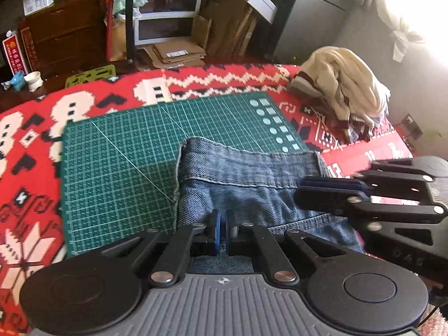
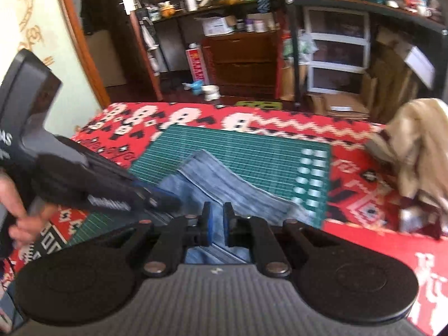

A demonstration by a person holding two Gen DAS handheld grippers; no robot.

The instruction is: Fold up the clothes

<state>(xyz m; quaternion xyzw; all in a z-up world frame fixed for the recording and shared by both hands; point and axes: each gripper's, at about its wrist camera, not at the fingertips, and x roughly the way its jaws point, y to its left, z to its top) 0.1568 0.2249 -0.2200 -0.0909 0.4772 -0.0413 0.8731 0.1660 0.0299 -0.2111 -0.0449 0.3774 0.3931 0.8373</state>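
Observation:
Blue jeans (image 1: 246, 173) lie on the green cutting mat (image 1: 120, 168), with a stitched hem edge at the far side. My left gripper (image 1: 223, 225) sits low over the near part of the jeans, its blue pads almost touching with denim pinched between them. My right gripper (image 1: 301, 193) reaches in from the right beside it. In the right wrist view the right gripper (image 2: 217, 221) holds a thicker fold of the jeans (image 2: 224, 184) in a narrow gap. The left gripper (image 2: 168, 198) comes in from the left, held by a hand (image 2: 14, 210).
A red patterned cloth (image 1: 33, 128) covers the table under the mat. A cream knit garment (image 1: 344, 89) is heaped at the far right corner. Beyond the table stand a drawer unit (image 1: 165, 8), flattened cardboard (image 1: 176, 53) and a wooden cabinet (image 1: 67, 33).

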